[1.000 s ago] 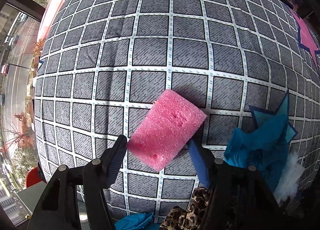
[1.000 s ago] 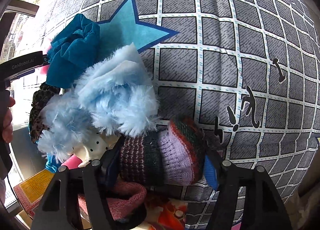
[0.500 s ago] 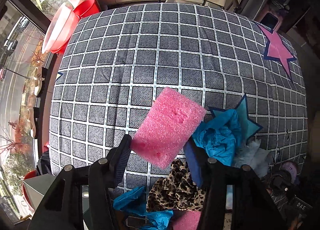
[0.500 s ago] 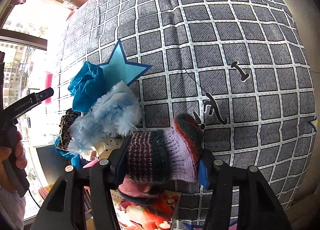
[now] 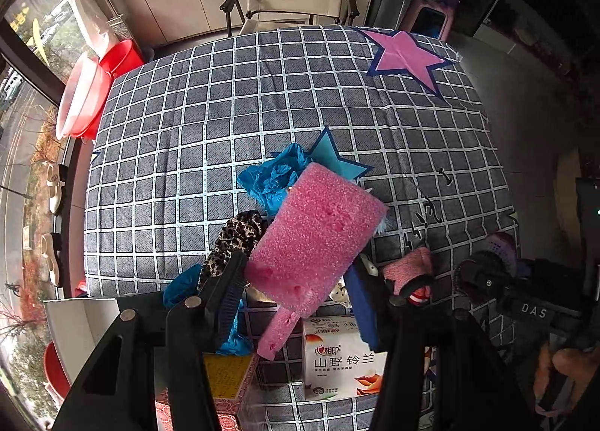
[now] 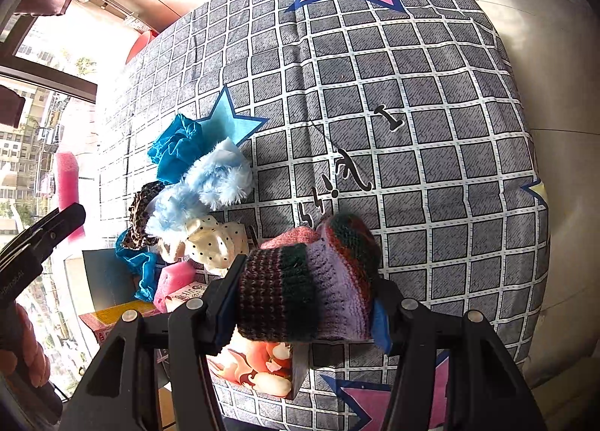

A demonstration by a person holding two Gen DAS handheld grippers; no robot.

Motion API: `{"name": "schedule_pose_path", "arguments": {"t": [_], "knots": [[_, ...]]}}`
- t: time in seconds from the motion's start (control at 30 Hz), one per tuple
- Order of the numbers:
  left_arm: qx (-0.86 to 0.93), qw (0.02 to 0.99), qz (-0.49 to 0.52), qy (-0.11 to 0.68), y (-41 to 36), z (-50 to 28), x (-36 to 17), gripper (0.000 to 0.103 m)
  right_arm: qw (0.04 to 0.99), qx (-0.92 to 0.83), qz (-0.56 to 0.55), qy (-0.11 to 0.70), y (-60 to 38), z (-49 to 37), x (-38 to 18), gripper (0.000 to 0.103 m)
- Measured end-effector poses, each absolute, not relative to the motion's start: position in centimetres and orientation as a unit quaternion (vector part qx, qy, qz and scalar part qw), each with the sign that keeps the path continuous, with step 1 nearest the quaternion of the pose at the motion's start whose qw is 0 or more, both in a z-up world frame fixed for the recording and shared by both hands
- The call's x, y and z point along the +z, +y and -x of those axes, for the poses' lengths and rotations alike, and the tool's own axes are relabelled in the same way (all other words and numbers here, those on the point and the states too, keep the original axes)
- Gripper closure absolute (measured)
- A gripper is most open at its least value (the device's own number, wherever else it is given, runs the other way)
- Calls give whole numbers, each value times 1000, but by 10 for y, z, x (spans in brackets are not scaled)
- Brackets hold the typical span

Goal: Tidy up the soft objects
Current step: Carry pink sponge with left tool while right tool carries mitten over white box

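- Left wrist view: the left gripper (image 5: 296, 283) is clamped on a pink foam block (image 5: 317, 234), held by its lower end and raised above the near edge of the checked bedspread (image 5: 232, 101).
- Beneath the block, near that same edge, lies the heap of soft things: a teal cloth (image 5: 275, 176), a leopard-print scrunchie (image 5: 240, 234) and a second pink foam piece (image 5: 277, 333) beside a tissue pack (image 5: 341, 359).
- Right wrist view: the right gripper (image 6: 303, 307) is closed on a striped knitted item (image 6: 311, 281), its jaws pressing into the wool on either side, over the near edge of the bedspread.
- To its left lie a fluffy light-blue piece (image 6: 210, 183) and a cream polka-dot cloth (image 6: 213, 239), touching one another in the heap.
- By appearance the foam is very light and springy; it dents under the pads and is best taken across its narrow sides, well in from the corner, as a shallow hold may let it pivot or tear.
- The knit looks light, limp and stretchy; a hold through the bunched middle should keep it from sagging or snagging on its neighbours.
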State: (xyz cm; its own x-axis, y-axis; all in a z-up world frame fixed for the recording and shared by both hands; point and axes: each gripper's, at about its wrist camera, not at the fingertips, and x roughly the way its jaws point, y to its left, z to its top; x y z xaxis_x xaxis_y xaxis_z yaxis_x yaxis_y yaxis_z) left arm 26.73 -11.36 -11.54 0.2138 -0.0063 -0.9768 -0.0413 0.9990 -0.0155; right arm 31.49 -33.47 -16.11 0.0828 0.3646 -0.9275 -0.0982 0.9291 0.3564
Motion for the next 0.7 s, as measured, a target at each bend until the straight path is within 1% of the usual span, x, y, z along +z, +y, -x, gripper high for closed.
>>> {"name": "schedule_pose_path", "arguments": {"t": [0.2, 0.33, 0.7], "knots": [[-15, 778, -12, 627, -145, -216, -106, 47, 730, 184, -56, 656, -325, -284, -155, 45], [-35, 775, -37, 630, -160, -182, -105, 47, 721, 199, -46, 662, -323, -256, -161, 45], [-109, 762, -32, 637, -152, -99, -108, 47, 705, 190, -25, 682, -303, -183, -170, 45]]}}
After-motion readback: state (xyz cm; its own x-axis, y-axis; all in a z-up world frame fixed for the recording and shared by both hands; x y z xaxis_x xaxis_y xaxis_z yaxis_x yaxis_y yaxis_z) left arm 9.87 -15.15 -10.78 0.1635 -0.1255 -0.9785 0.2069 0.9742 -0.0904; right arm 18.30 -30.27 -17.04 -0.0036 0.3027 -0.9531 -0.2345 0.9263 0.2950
